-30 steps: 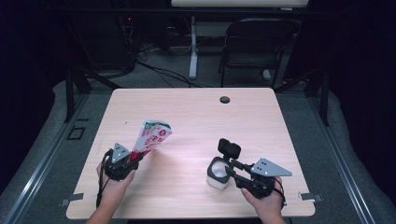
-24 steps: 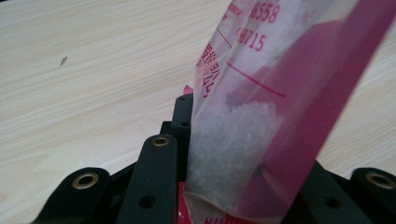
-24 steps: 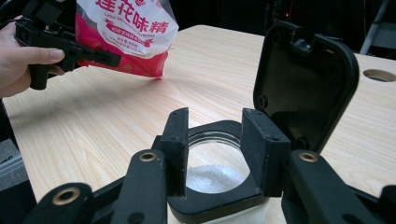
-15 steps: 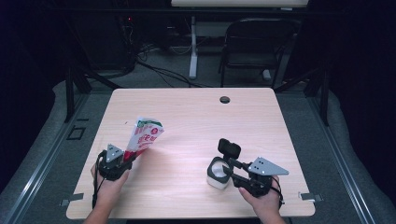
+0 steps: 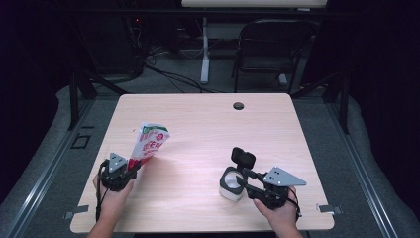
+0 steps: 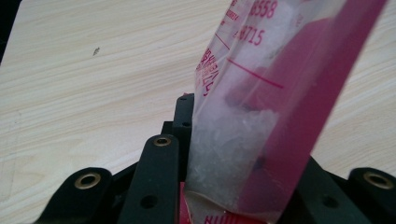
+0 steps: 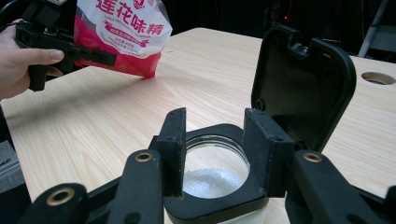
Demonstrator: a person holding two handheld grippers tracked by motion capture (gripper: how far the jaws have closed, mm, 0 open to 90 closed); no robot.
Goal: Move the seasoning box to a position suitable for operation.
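The bag (image 5: 148,144) of white granules, red and white with print, is clamped at its lower end between the fingers (image 6: 156,177) of the left gripper (image 5: 118,171), and over the last second it has swung back toward the near-left corner of the tabletop (image 5: 208,124), away from the jar (image 5: 231,183); it now stands tilted, mouth up and leaning right, well apart from the jar. White crystals (image 6: 233,140) sit low in the bag in the left gripper view. The jar has not moved: lid (image 7: 303,84) flipped open and upright, white granules (image 7: 212,182) inside, the right gripper (image 7: 217,154) with its fingers closed against the jar's black collar on both sides, holding it on the tabletop near the right front. Judged from this, pouring looks finished or paused; likely next is setting the bag down and shutting the lid. The right hand (image 5: 277,213) stays put.
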